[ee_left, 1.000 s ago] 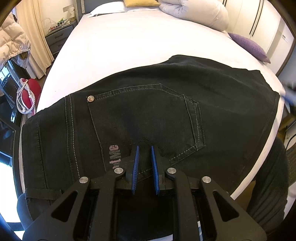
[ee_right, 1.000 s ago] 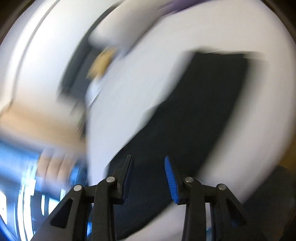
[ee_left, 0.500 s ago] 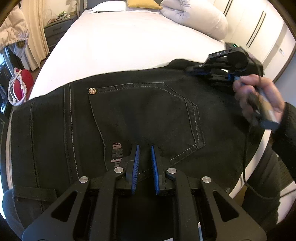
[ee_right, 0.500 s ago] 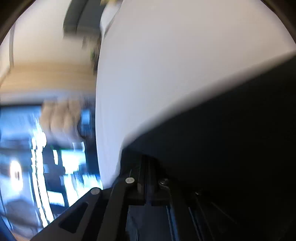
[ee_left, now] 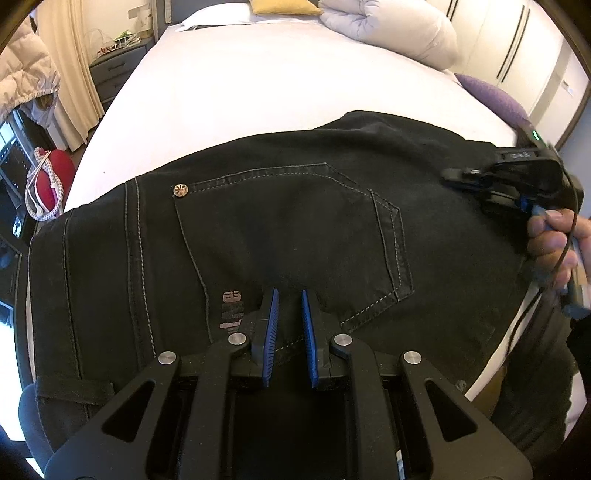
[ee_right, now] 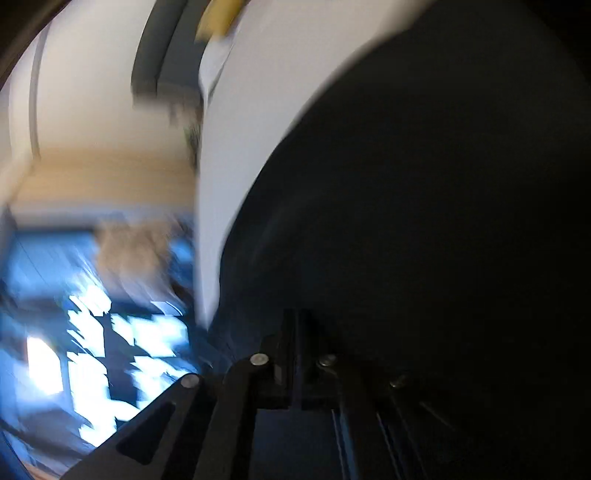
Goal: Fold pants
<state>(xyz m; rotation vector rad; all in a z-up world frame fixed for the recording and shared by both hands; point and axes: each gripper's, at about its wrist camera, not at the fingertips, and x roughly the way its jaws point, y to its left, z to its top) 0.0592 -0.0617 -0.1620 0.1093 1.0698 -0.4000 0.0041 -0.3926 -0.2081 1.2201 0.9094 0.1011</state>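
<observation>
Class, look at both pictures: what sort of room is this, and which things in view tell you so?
Most likely a bedroom: a wide white bed with pillows at its head, a bedside drawer unit, and tall wardrobe doors behind.

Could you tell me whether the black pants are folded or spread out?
Spread: the pants lie flat across the bed, back pocket up.

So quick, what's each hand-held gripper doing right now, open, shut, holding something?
Left hand-held gripper: nearly closed, pinching the waist edge of the black jeans.
Right hand-held gripper: shut, at the jeans' far edge; whether it grips cloth cannot be told.
</observation>
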